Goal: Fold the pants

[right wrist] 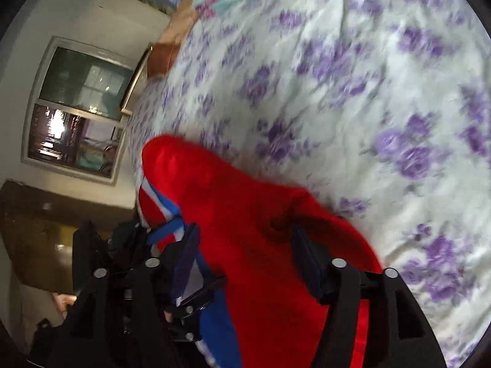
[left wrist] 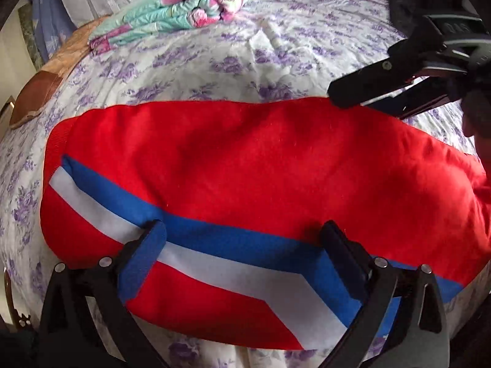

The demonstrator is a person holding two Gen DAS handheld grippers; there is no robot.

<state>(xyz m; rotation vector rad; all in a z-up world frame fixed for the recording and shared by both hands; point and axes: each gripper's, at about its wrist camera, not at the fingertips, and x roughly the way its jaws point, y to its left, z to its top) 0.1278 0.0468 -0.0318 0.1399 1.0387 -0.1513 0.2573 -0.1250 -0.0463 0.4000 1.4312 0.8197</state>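
Left wrist view: your left gripper (left wrist: 245,239) hangs spread over the red pants (left wrist: 260,165), blue and white stripe below, lying on the floral bedsheet (left wrist: 214,61). At 2 o'clock your right gripper (left wrist: 353,99) is there; its lettering is unreadable. Right wrist view, blurred: its fingers (right wrist: 187,251) gape apart, straddling the pants; a window (right wrist: 76,107) shows at 9 o'clock.

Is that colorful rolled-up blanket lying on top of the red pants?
No, the colorful blanket lies far back on the floral bedsheet, apart from the red pants.
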